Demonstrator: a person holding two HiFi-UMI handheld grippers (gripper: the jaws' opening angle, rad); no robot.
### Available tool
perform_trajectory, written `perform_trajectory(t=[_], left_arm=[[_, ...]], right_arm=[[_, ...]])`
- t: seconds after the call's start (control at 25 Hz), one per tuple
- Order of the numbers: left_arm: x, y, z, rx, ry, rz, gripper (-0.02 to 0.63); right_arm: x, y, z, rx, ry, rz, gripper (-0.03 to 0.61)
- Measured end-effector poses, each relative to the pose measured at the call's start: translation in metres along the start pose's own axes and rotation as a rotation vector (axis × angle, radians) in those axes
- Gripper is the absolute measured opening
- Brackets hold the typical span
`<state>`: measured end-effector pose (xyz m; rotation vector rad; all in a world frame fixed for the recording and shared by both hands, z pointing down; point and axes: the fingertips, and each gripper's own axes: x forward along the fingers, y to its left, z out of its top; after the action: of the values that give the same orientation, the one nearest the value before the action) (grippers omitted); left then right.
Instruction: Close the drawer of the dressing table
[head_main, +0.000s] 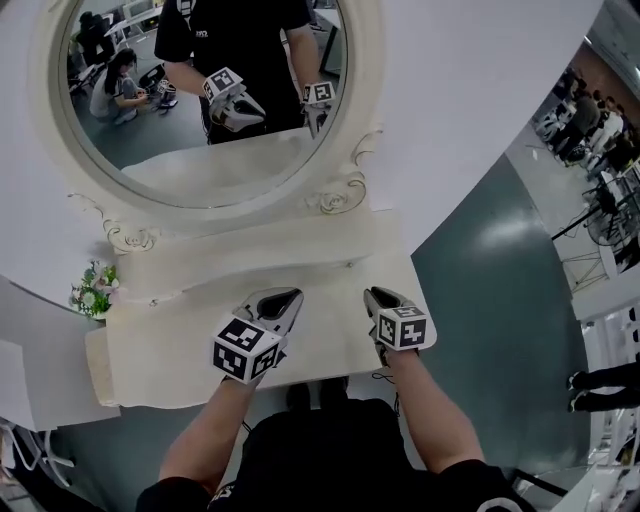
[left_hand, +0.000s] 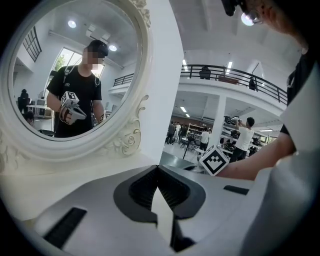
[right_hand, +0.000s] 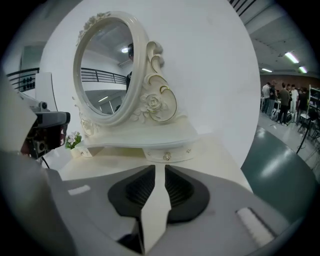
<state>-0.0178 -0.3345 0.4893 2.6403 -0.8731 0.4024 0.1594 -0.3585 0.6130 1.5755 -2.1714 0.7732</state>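
Note:
The cream dressing table (head_main: 170, 350) carries an oval mirror (head_main: 200, 100) above a low shelf. In the right gripper view a small drawer (right_hand: 167, 155) with a gold knob sits under that shelf's front edge; I cannot tell how far it stands out. The shelf hides the drawer in the head view. My left gripper (head_main: 285, 298) hovers over the tabletop's middle, its tips touching and nothing in them (left_hand: 158, 168). My right gripper (head_main: 378, 296) hovers beside it and points at the drawer from a short distance. Its jaws (right_hand: 160, 168) stand a narrow gap apart with nothing between them.
A small pot of flowers (head_main: 95, 290) stands at the table's left end. A white curved wall backs the table. Dark green floor (head_main: 500, 270) lies to the right, with people and equipment farther off. The mirror reflects the person holding both grippers.

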Motion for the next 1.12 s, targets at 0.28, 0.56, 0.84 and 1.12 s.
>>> perform_trajectory(t=[0.28,0.56,0.84,1.12], left_arm=[[-0.01,-0.019,0.002,0.045,-0.013,-0.063,0.005],[-0.004,-0.043,0.008,0.081,-0.021,-0.09,0.005],[0.011,-0.071,0.022,0.116,-0.029,-0.071,0.005],[0.031,-0.121,0.029,0.126,-0.032,-0.06,0.005]], right_arm=[[-0.077,0.009,0.002,0.05,-0.101,-0.022,0.055],[-0.132,0.012,0.01,0.067,-0.199,0.003,0.055],[-0.181,0.004,0.033,0.072,-0.311,0.06,0.027],[-0.247,-0.011,0.061,-0.004,-0.426,0.126,0.011]])
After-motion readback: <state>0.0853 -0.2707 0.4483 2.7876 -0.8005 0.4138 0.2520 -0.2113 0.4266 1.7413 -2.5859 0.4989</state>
